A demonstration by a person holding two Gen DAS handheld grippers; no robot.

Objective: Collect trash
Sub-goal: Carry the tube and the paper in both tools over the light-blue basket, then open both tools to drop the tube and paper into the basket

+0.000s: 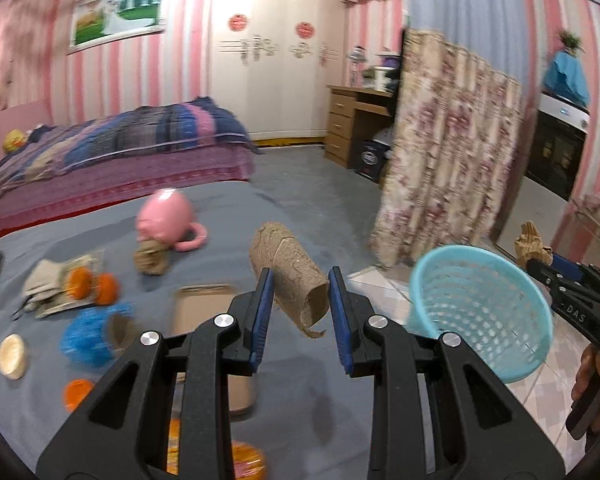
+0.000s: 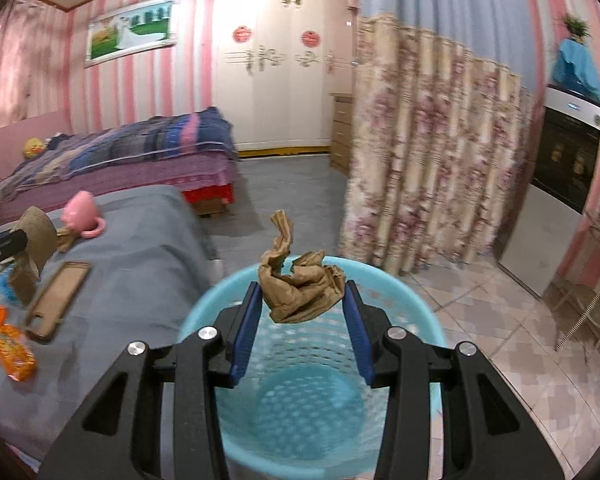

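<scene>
The left gripper (image 1: pixel 298 300) is clamped on a torn cardboard tube (image 1: pixel 288 276) above the grey-covered table's (image 1: pixel 320 380) right edge. The right gripper (image 2: pixel 302 316) is clamped on a crumpled brown paper bag (image 2: pixel 300 292), directly above the open mouth of the light-blue basket (image 2: pixel 404 292), which stands on the tiled floor (image 2: pixel 500 340) just beside that edge.
</scene>
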